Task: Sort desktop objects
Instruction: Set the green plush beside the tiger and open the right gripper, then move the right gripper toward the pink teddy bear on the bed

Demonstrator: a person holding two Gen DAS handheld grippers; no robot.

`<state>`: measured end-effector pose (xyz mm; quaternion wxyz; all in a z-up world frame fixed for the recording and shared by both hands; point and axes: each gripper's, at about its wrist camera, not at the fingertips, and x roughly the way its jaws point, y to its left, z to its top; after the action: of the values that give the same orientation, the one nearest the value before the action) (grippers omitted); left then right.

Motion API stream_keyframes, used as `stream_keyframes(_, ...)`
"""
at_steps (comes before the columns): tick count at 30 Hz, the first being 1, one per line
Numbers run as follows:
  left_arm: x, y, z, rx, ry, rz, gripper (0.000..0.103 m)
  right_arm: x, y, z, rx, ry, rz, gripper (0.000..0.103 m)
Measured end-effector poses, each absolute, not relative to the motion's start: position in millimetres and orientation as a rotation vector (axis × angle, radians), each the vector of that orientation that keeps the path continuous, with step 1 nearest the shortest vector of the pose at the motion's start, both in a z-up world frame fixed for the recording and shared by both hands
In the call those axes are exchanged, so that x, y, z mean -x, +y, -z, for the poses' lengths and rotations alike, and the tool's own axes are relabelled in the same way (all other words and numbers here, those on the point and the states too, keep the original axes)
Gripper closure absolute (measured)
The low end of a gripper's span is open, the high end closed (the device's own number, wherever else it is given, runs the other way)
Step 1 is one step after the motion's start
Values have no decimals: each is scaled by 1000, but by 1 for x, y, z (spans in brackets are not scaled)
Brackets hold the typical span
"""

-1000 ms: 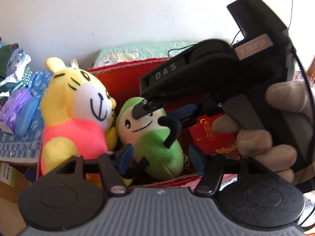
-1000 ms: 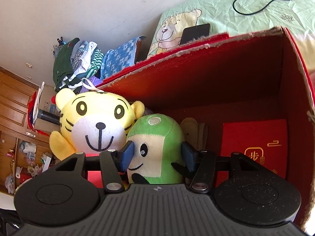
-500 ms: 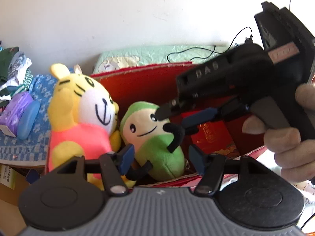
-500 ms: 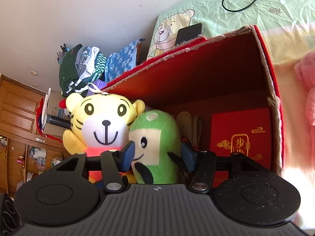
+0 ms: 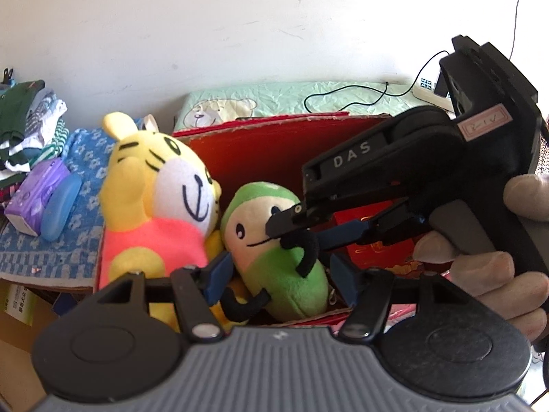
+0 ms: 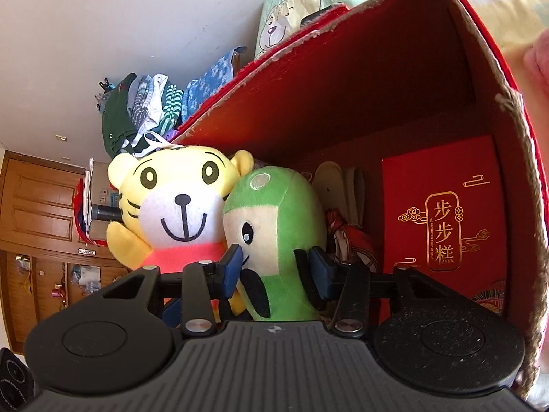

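The right hand-held gripper (image 5: 310, 221) carries white letters "DAS" on its black body. A red packet (image 6: 442, 226) in the box bears gold characters — apparently "步步糕" — with tiny unreadable print beside them.
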<state>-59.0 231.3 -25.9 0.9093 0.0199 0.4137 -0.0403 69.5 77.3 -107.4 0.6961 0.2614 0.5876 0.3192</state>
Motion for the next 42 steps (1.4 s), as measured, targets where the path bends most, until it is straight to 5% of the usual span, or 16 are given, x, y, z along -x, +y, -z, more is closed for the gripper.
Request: stream_keyframes(42,41,157,13,-131,897,-191,13,-26,-20,50,-428,1035,-753,56)
